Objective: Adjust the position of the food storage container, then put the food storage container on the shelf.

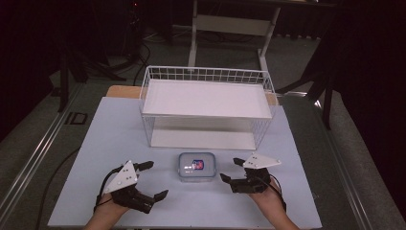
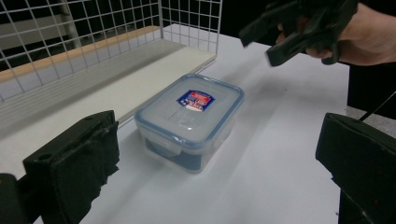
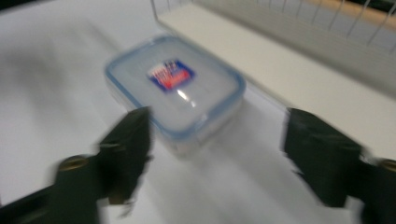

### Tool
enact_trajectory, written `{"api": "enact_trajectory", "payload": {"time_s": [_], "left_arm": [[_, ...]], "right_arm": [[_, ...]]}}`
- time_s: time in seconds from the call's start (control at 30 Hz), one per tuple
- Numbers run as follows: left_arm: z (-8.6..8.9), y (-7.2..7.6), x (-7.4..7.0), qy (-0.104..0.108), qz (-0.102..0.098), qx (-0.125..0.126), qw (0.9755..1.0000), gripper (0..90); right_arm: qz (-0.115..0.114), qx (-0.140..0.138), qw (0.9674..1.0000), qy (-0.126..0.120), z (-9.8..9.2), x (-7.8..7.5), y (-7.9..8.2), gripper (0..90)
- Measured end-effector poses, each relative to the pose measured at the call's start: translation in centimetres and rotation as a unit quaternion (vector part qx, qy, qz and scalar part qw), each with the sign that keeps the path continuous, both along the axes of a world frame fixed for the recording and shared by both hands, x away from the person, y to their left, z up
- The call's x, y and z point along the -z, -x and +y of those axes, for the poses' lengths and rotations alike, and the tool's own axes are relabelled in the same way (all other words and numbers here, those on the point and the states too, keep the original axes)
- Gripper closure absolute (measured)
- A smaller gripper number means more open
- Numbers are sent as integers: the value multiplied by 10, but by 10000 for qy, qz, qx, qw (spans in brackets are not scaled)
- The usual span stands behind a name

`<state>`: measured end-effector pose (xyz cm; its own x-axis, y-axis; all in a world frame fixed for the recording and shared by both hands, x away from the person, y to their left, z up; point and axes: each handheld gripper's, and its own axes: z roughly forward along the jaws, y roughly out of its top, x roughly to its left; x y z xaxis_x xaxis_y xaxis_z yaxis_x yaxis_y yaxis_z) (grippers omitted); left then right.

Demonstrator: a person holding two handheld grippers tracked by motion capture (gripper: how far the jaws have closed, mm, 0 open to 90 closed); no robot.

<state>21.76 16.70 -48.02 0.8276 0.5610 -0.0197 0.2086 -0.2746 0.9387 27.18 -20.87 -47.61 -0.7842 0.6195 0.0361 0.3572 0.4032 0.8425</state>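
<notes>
Two claws, both empty. Your left claw (image 1: 153, 179) hangs low over the desk (image 1: 115, 139) with its jaws spread wide and nothing between them. Your right claw (image 1: 230, 170) is wide too, its jaws parted with only air in the gap, and your hand (image 1: 268, 199) grips it from behind.

Between the two claws sits the plastic box (image 1: 197, 166), a clear lidded container with a blue rim seal and a small red and blue label (image 2: 198, 100) on top. It rests flat on the desk, lid on, apart from both claws. In the left gripper view the box (image 2: 190, 121) lies ahead of the jaws and your right claw (image 2: 299, 28) hovers beyond it, above the desk surface. The right gripper view is blurred, yet the box (image 3: 175, 86) shows just past the two jaws, not touched by either.

Past the box stands the white wire basket (image 1: 207, 75), just behind it, with a white shelf board (image 1: 206, 98) across it. Its lower board (image 2: 116, 88) runs right beside the box. Beyond the desk, white frame legs (image 1: 194, 43) stand on the floor.
</notes>
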Motion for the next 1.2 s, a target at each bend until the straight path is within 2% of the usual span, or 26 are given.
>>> {"api": "enact_trajectory", "payload": {"time_s": [0.17,0.23,0.3,0.33,0.37,0.4,0.47,0.5,0.57,0.63,0.77,0.83,0.9,0.93,1.0,1.03,1.1,1.13,1.2], "left_arm": [[-8,-6,-12,-203,66,27,9998,5],[-9,-10,-16,-135,135,53,9998,5],[-10,-14,-20,-110,283,24,9995,5],[-12,-17,-22,-30,391,35,9992,5],[-13,-19,-23,-34,483,49,9988,5],[-15,-21,-24,2,548,57,9985,4],[-20,-26,-24,-77,604,19,9981,5],[-23,-28,-23,-76,655,10,9978,5],[-27,-32,-21,-91,769,-15,9970,5],[-33,-38,-19,-47,967,-30,9953,5],[-41,-48,-15,-35,1192,-137,9928,4],[-42,-54,-13,41,1351,-213,9906,5],[-43,-60,-10,98,1573,-348,9869,5],[-43,-62,-8,83,1663,-386,9853,5],[-42,-66,-4,133,1831,-442,9820,5],[-41,-69,0,221,1987,-456,9788,5],[-41,-72,5,314,2140,-529,9749,5],[-40,-75,9,405,2252,-545,9719,5],[-39,-77,14,544,2416,-602,9670,5]], "right_arm": [[-181,-52,9997,-123,1,-11,3,150],[-90,-101,9998,-128,3,-16,2,162],[-124,-89,9996,-218,5,-18,2,219],[-55,-130,9996,-264,5,-18,1,217],[122,-157,9996,-206,7,-18,-1,218],[134,-200,9996,-156,9,-18,-3,218],[4,-178,9996,-236,11,-17,-5,212],[-21,-94,9998,-166,14,-16,-6,192],[44,6,10000,-40,18,-15,-8,188],[78,96,9999,-13,22,-15,-11,169],[480,279,9983,-168,25,-12,-21,132],[684,398,9966,-241,27,-8,-26,120],[821,535,9948,-273,28,-5,-30,120],[934,501,9939,-292,29,-3,-31,107],[1084,598,9912,-474,30,0,-33,104],[1193,565,9898,-529,31,1,-34,104],[1385,706,9854,-698,32,4,-37,104],[1504,666,9835,-757,33,5,-38,104],[1762,738,9778,-864,34,8,-42,105]]}}
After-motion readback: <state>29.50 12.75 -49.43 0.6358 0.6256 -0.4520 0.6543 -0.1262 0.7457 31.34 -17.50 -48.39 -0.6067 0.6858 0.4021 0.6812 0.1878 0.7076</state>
